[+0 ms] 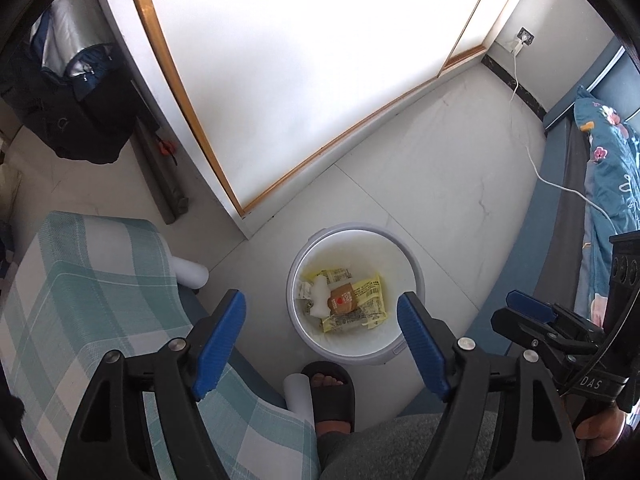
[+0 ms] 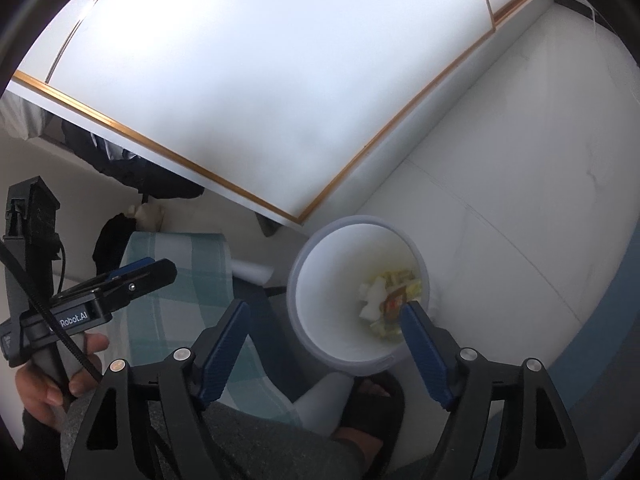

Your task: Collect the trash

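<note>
On the floor beside the checked chair [image 1: 100,280]: white bin [image 1: 356,236] seen holding yellow wrappers [image 1: 360,304] and tissue [image 1: 320,300] | left claw [image 1: 322,340] spread wide, nothing held | right claw [image 2: 324,344] spread wide, nothing held

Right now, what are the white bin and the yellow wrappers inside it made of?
The white bin looks like smooth plastic: thin, even walls with a soft sheen and a moulded rim. The yellow wrappers look like thin plastic film, crinkled and printed with small text and a barcode, though coated paper is possible.
</note>
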